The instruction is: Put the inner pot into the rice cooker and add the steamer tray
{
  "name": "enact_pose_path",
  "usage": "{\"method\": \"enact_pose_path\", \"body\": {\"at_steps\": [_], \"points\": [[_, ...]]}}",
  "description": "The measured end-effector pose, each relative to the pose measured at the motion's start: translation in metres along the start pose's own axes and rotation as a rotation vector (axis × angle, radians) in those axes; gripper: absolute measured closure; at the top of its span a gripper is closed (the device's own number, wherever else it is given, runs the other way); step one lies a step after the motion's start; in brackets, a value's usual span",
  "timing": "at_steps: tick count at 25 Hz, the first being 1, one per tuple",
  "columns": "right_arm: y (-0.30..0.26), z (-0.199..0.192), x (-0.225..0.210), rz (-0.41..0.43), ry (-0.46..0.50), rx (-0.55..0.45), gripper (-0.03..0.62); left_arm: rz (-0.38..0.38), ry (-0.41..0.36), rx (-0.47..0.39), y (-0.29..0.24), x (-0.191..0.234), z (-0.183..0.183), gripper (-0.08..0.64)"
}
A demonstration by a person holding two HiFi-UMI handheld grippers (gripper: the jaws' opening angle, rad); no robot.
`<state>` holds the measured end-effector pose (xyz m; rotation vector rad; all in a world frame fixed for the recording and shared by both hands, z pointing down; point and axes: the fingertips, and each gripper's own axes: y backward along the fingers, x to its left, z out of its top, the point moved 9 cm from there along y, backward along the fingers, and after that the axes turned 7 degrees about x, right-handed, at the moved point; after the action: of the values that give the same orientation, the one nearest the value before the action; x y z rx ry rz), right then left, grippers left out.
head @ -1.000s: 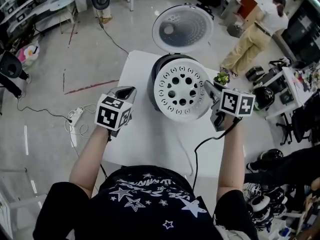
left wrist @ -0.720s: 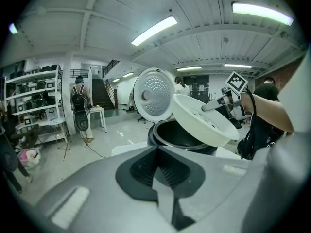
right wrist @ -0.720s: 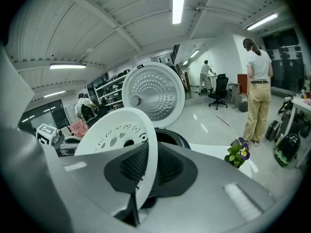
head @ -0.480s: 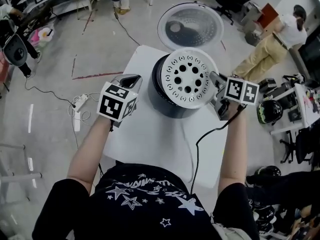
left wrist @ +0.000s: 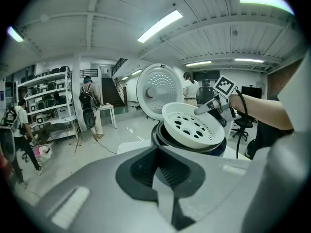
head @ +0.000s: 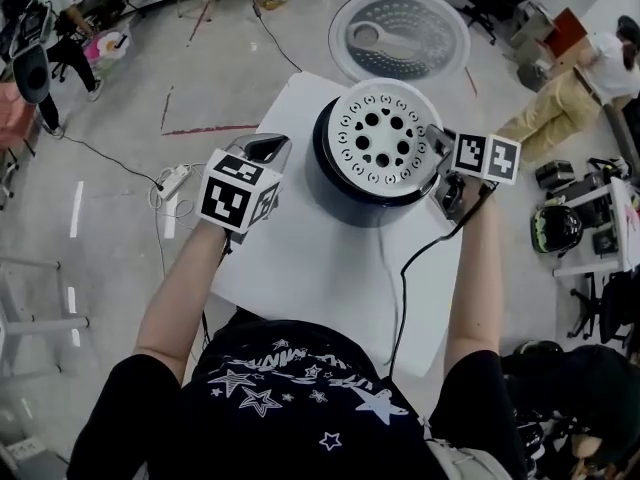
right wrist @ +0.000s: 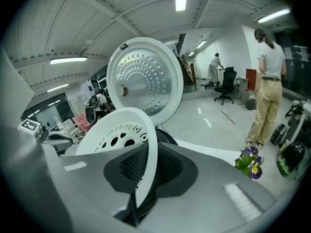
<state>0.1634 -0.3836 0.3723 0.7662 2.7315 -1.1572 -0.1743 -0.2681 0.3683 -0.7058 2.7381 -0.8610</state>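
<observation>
The white steamer tray [head: 385, 138] with round holes lies slightly tilted over the mouth of the dark rice cooker [head: 335, 183]. My right gripper [head: 436, 143] is shut on the tray's right rim; in the right gripper view that rim [right wrist: 116, 135] runs between the jaws [right wrist: 146, 176]. The cooker's lid [head: 400, 33] stands open behind. The tray hides the inside of the cooker, so I cannot see an inner pot. To the left of the cooker my left gripper [head: 272, 146] hovers, shut and holding nothing. The left gripper view faces the tray [left wrist: 194, 125] and the lid [left wrist: 158, 89].
The cooker stands at the far end of a white table [head: 300, 258]. A black cable [head: 400, 288] runs across the table toward me. A small potted flower [right wrist: 250, 161] sits to the right of the cooker. A person [head: 560, 98] bends over at the far right, and a power strip [head: 172, 180] lies on the floor.
My right gripper has carried the steamer tray down and away from me onto the cooker's mouth, and the tray now lies flatter. The left gripper has hardly moved.
</observation>
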Motion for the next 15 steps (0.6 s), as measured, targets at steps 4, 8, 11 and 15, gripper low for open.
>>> {"method": "enact_pose_path", "body": {"at_steps": [4,8,11,15], "points": [[-0.003,0.004,0.001,-0.025,0.044,0.036,0.529,0.004,0.008,0.019,0.002,-0.007,0.005,0.554],[-0.005,0.009,-0.004,-0.052,0.043,0.042,0.526,0.001,0.008,0.037,0.000,-0.011,0.013,0.554],[-0.008,0.006,0.000,-0.083,0.072,0.034,0.511,-0.001,0.006,0.044,-0.001,-0.010,0.010,0.554],[-0.012,-0.001,0.009,-0.156,0.168,0.039,0.493,-0.007,0.008,0.044,-0.002,-0.011,-0.001,0.554]]}}
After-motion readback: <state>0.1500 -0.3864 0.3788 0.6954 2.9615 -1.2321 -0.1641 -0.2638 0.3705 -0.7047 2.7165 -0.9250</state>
